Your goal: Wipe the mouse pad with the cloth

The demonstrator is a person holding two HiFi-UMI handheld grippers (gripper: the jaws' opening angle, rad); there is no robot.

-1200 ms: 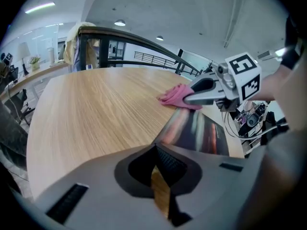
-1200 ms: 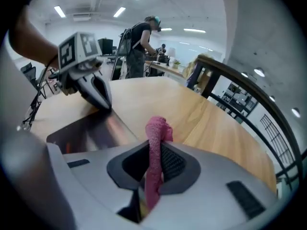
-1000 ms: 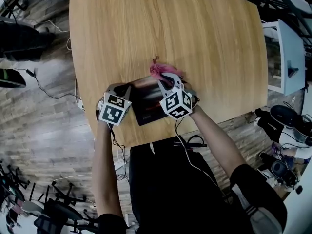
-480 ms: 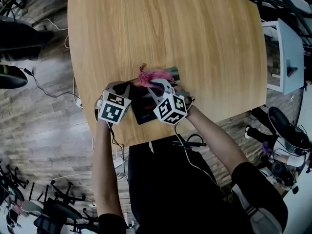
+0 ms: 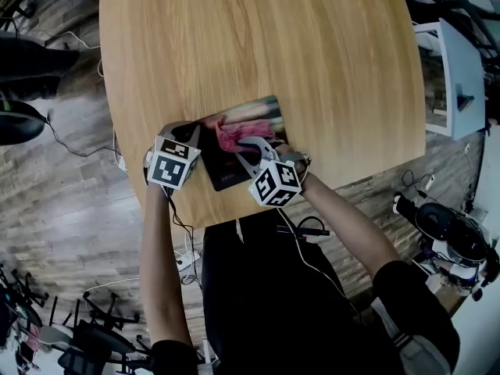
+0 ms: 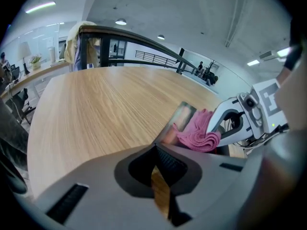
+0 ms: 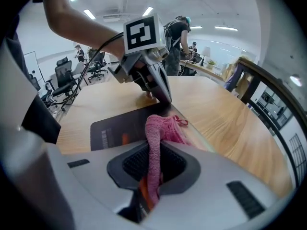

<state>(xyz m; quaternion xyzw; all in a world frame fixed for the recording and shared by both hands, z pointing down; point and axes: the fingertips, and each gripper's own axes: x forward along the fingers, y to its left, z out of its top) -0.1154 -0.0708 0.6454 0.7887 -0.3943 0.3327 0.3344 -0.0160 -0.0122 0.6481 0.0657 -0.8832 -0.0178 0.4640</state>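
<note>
The dark mouse pad (image 5: 226, 166) lies on the wooden table (image 5: 328, 69) near its front edge. A pink cloth (image 5: 233, 134) rests bunched on the pad's far half. My right gripper (image 5: 244, 142) is shut on the cloth, which trails from its jaws (image 7: 160, 128) down onto the pad (image 7: 112, 128). My left gripper (image 5: 197, 137) sits at the pad's left far corner, shut on the pad's edge (image 6: 175, 123). The left gripper view shows the cloth (image 6: 199, 134) and the right gripper (image 6: 218, 127) just beyond. In the right gripper view the left gripper (image 7: 163, 97) touches the pad's far edge.
The table's front edge (image 5: 234, 221) runs close behind both grippers, with the person's body beyond it. A white cabinet (image 5: 453, 84) stands to the right of the table. Cables and chair bases (image 5: 47, 131) lie on the floor at the left.
My right gripper has dragged the pink cloth from the pad's far right corner leftward and onto its middle. The left gripper has stayed at the pad's left corner.
</note>
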